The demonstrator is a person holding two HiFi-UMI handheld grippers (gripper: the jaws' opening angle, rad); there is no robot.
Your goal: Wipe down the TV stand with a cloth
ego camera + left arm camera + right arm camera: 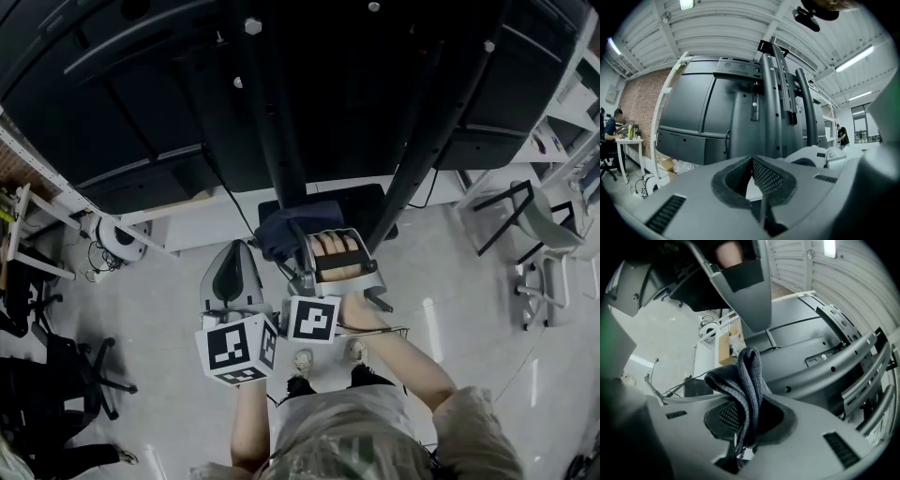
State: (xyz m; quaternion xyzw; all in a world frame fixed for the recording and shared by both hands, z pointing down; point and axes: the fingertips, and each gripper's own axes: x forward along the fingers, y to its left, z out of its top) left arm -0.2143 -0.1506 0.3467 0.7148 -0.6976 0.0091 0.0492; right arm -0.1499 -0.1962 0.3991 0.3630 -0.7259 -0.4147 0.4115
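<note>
Pinches folded dark-grey knit cloth [746,380] in right hand-held gripper [743,420], just before upright black metal TV-stand post [277,131]; holds left hand-held gripper [752,176] pressed together, empty.

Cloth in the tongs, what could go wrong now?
The cloth is pinched only by a fold in the right tongs, so it might slip out while rubbing. Its loose end could snag on the TV stand's black posts. The cable hanging near the base might get tugged.

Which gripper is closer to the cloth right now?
Right. The right gripper is clamped on the cloth; the left gripper, shut and empty, sits beside it without touching the cloth.
</note>
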